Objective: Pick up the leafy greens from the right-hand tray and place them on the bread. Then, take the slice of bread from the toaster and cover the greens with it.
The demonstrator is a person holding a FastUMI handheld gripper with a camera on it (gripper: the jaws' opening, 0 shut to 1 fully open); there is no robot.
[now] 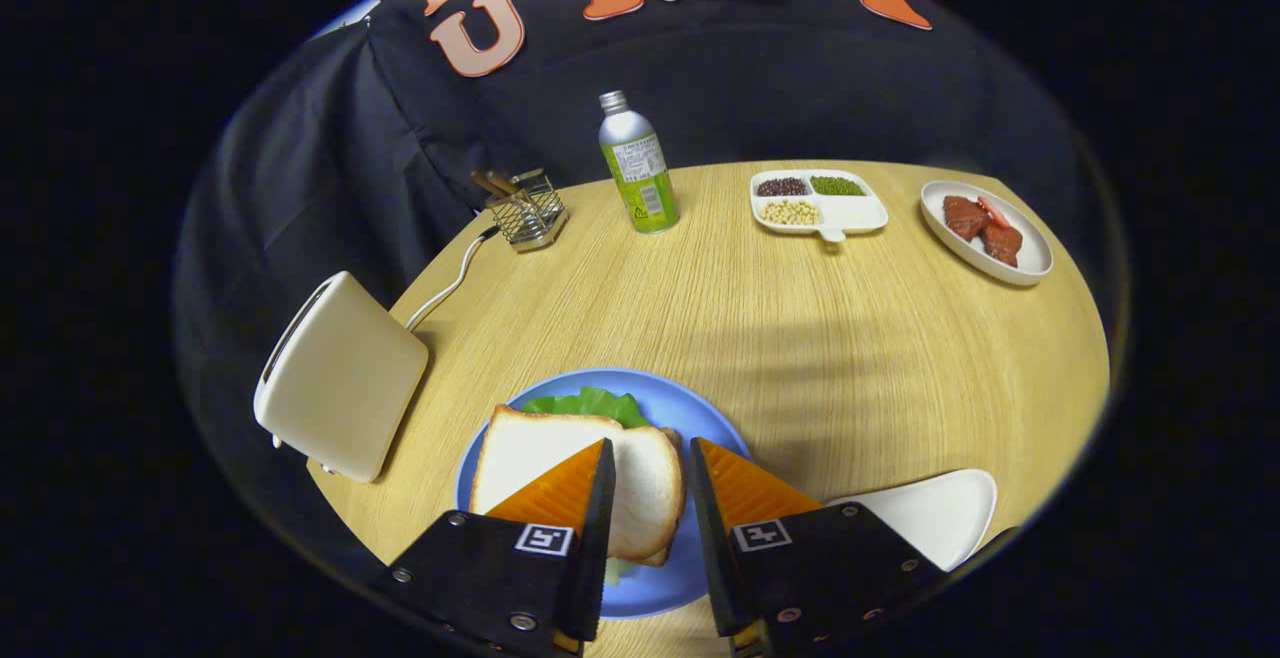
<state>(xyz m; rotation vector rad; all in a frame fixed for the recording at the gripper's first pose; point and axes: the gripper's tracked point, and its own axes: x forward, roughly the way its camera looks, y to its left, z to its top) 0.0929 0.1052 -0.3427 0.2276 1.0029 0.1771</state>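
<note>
White bread point(560, 468) covers greens point(590, 404); tool point(648, 483) seemingly open.

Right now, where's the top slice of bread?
In the gripper view, the bread slice lies on the greens on the blue plate, between the open gripper fingers, right of the toaster.

Matt wood-grain table point(760, 338); smooth, satin-finished toaster point(340, 378); brushed-metal bottle point(637, 163) with a glossy label at upper centre; wire-mesh metal basket point(528, 210); porous, soft-looking bread point(560, 468) on a smooth plate point(690, 408); ridged gripper point(648, 463) pads point(560, 488), fingers parted over the bread

Close overhead fisheye, down onto table point(800, 338)
</note>
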